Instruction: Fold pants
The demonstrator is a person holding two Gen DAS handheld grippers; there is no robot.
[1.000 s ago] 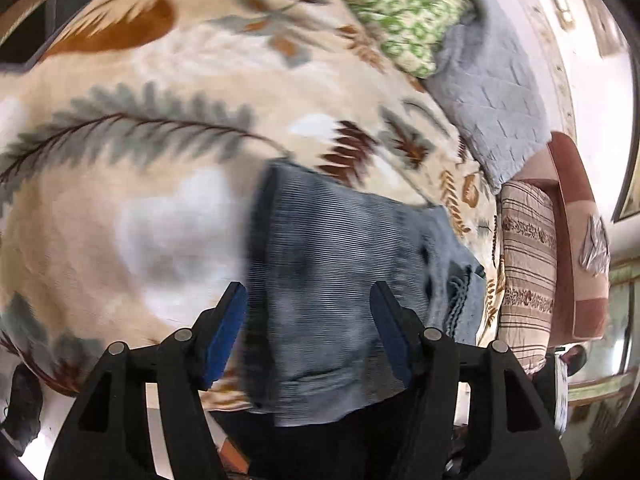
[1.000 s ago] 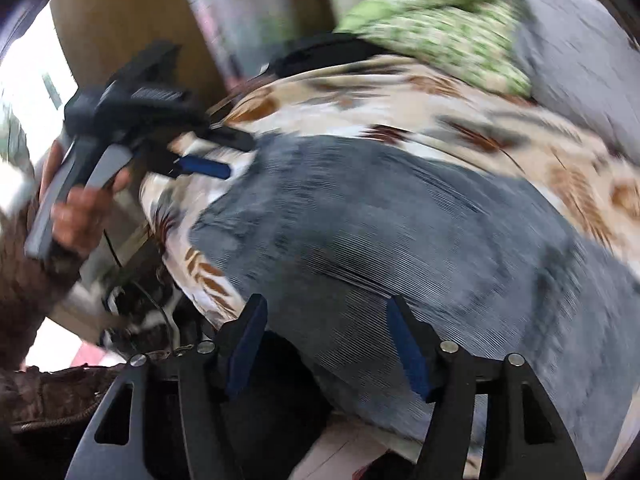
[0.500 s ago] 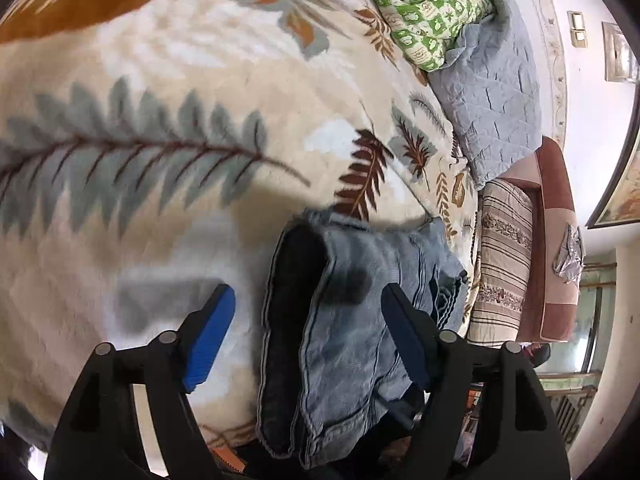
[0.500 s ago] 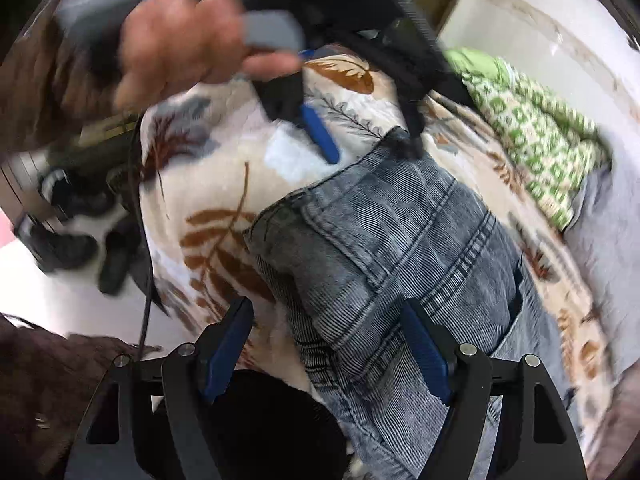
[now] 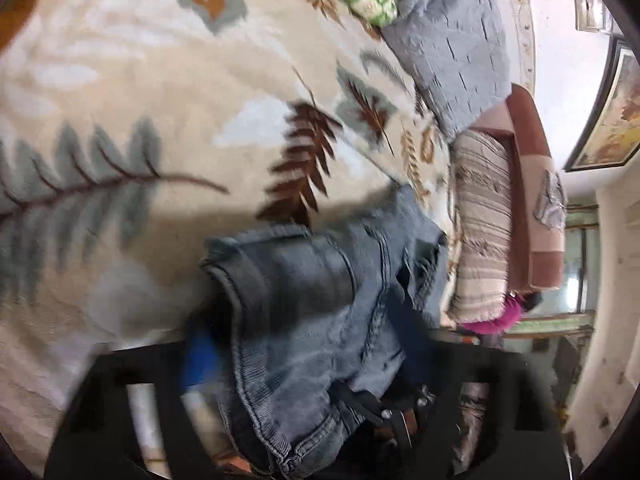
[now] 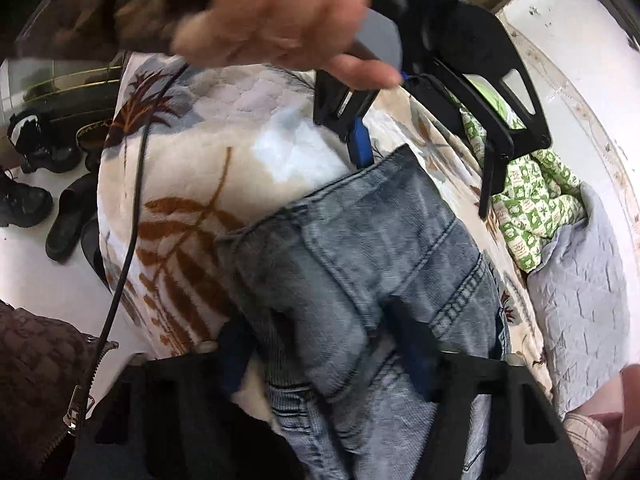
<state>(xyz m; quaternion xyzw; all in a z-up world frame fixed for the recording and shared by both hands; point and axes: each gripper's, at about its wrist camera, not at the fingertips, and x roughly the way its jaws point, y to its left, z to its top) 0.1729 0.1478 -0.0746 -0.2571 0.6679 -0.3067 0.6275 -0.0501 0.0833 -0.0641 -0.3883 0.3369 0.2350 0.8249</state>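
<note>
The jeans (image 5: 320, 320) lie bunched and part-folded on the leaf-print blanket (image 5: 160, 100) at the near edge of the bed, directly under both grippers, waistband and belt (image 5: 396, 420) toward the person.

The left gripper (image 5: 304, 364) is closing with a thick fold of denim between its blue pads (image 5: 200, 360); motion blur hides whether the pads already press the cloth. In the right wrist view, that gripper stands at the far end of the jeans, under the person's hand (image 6: 276, 20). The right gripper (image 6: 324, 356) is also closing, its fingers straddling the seat of the jeans just ahead of it — again, contact cannot be told from the blur.

The step in hand looks like taking hold of both ends of the bundle to fold it. To do it well, each gripper should bite all layers at its spot, not just the top one, and settle fully before any lift — a half-caught layer would slide out and spoil the fold. The two holds should sit level with each other so the crease runs straight. The belt adds weight near the waistband, so that end may sag.
</note>
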